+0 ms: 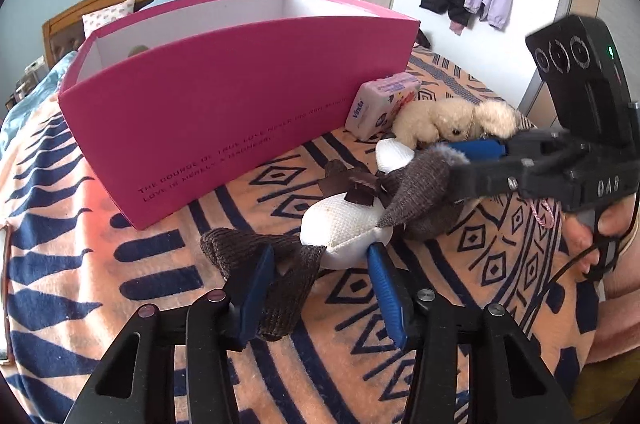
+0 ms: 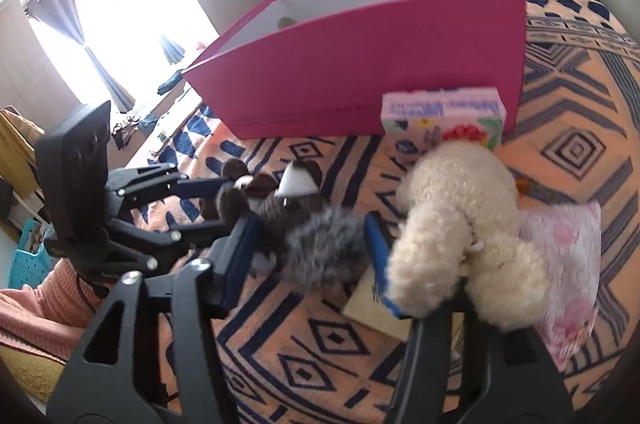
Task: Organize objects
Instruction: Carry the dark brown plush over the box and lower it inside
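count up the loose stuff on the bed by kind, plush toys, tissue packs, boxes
plush toys: 2, the brown and white plush and the cream plush dog
tissue packs: 2, the Vinda pack and the pink floral pack
boxes: 1, the pink box
total: 5

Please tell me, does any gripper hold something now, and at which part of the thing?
Both grippers' fingers straddle the brown and white plush toy: the left gripper at its knitted leg, the right gripper at its furry end. A firm clamp cannot be confirmed.
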